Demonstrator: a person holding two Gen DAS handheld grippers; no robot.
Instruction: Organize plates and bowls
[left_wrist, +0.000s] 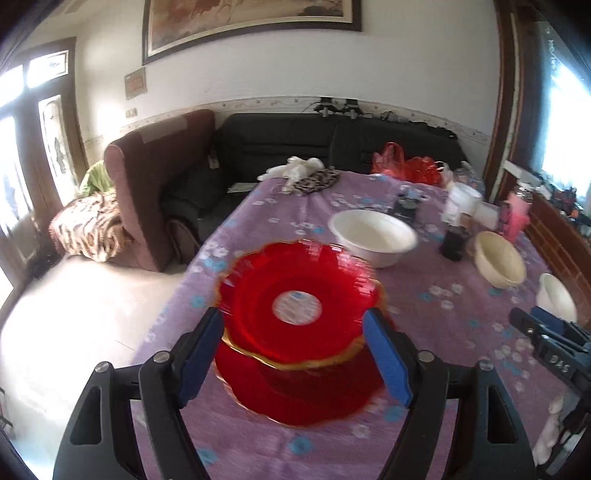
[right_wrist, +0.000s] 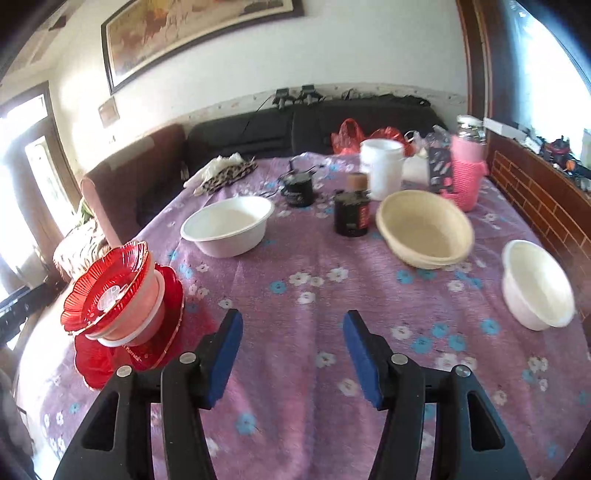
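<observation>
A red scalloped plate (left_wrist: 299, 295) rests tilted on a white bowl (right_wrist: 138, 308), which stands on a second red plate (left_wrist: 295, 395) near the table's left edge. The stack shows at the left of the right wrist view, with its top plate (right_wrist: 107, 284). My left gripper (left_wrist: 295, 325) is open, its blue pads on either side of the top plate and above it. My right gripper (right_wrist: 291, 325) is open and empty over bare cloth. A large white bowl (right_wrist: 227, 225), a cream bowl (right_wrist: 424, 229) and a small white bowl (right_wrist: 535, 284) stand loose on the table.
The purple flowered tablecloth (right_wrist: 295, 258) covers the table. At the back stand a black jar (right_wrist: 351, 218), a black mug (right_wrist: 297, 190), a white bucket (right_wrist: 382, 166), a pink knitted item (right_wrist: 467, 173) and red bags (right_wrist: 351, 138). Sofas lie beyond the far and left edges.
</observation>
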